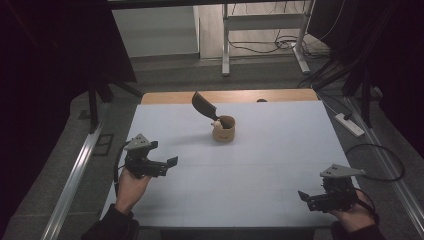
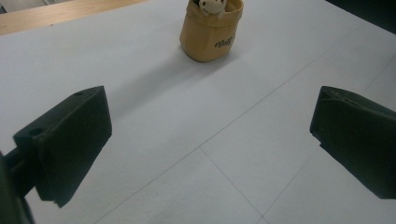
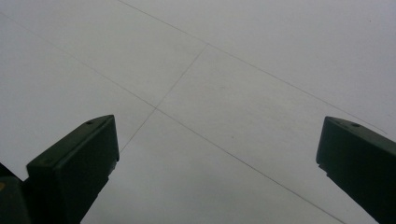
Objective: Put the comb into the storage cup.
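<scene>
Two grippers, both spread wide with nothing between the jaws. Left gripper (image 1: 161,165) sits lower left of the high view, held in a hand (image 1: 131,187), jaws aimed toward frame centre. Right gripper (image 1: 307,198) sits lower right, held in the other hand (image 1: 352,212), jaws aimed left. Tan cup (image 1: 223,129) stands upright on the pale table (image 1: 260,165), upper middle of the high view, well apart from both grippers. A dark spoon-like tool (image 1: 204,106) sticks out of the cup, leaning up and left; a small pale toy (image 1: 218,122) shows at the cup's rim. In the left gripper view the cup (image 2: 211,31) is at top centre, far ahead of the jaws and roughly on the line between them, leaning a bit; the toy (image 2: 212,5) peeks over its rim; bare table (image 2: 187,140) lies between the jaws. In the right gripper view the jaws stand at lower left and lower right over bare table (image 3: 224,93) with thin seam lines crossing.
</scene>
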Available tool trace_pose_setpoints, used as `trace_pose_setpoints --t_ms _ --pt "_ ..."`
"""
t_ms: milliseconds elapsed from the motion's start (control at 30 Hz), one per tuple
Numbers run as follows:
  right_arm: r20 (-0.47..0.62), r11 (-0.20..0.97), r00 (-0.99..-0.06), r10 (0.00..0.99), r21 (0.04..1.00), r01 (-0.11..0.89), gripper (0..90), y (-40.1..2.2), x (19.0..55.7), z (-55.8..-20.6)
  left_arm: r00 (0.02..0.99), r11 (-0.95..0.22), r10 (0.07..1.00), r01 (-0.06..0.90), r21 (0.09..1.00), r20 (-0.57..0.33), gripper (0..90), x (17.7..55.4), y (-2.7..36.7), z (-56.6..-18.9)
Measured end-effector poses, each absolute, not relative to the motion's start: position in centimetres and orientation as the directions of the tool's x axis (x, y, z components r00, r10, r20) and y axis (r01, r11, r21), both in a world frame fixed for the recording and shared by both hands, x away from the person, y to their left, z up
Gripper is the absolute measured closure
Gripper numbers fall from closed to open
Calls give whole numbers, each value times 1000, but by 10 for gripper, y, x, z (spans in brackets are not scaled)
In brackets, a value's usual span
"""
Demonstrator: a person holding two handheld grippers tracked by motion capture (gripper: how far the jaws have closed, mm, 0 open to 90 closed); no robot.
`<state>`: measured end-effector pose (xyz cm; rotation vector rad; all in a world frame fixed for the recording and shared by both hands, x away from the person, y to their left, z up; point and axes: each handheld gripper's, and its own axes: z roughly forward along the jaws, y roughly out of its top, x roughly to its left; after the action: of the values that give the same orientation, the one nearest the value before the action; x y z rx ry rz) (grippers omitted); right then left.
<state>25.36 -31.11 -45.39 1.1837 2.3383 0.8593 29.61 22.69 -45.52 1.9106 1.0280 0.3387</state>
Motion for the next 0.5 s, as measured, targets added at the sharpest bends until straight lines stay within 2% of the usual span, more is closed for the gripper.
trace_pose_setpoints --t_ms 500 --pt "-60 458 -572 818 669 586 0 -311 254 -454 599 -231 783 532 815 -169 0 280 236 -458"
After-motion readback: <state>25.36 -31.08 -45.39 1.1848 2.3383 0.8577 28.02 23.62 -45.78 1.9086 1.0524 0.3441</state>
